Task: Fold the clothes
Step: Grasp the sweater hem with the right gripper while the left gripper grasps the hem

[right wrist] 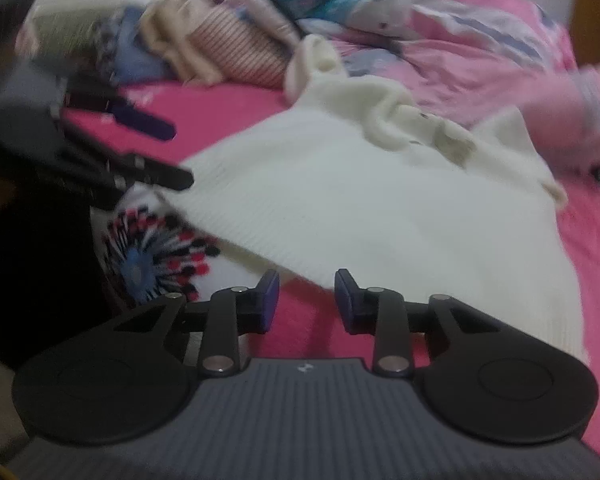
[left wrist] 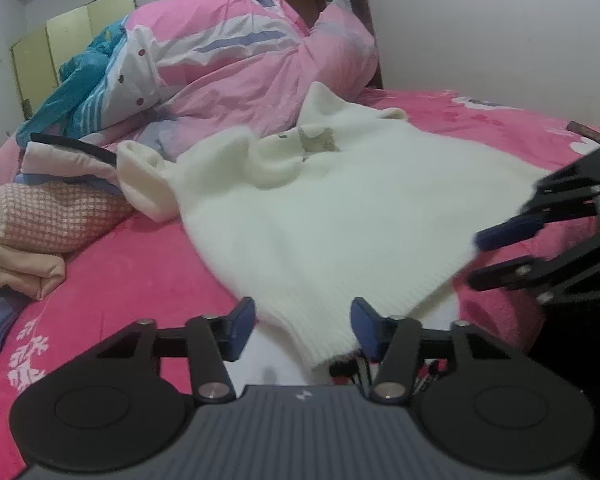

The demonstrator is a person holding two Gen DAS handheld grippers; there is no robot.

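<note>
A white knitted sweater (left wrist: 320, 208) lies spread on the pink bed sheet (left wrist: 140, 280), its ribbed hem toward me and its collar far. In the left wrist view my left gripper (left wrist: 302, 320) is open, and the hem's near corner lies between its blue pads without being pinched. My right gripper (left wrist: 488, 258) comes in from the right at the hem's other end. In the right wrist view the right gripper (right wrist: 306, 292) is open over pink sheet, with the sweater (right wrist: 360, 200) hem just past its tips. The left gripper (right wrist: 176, 154) shows at the left, blurred.
A crumpled pink duvet (left wrist: 236, 60) and a pillow (left wrist: 344, 40) are heaped behind the sweater. Folded clothes, one of them pink-checked (left wrist: 56, 216), sit at the left. A white cloth with a red, blue and black pattern (right wrist: 160, 248) lies under the hem. A wall runs along the right.
</note>
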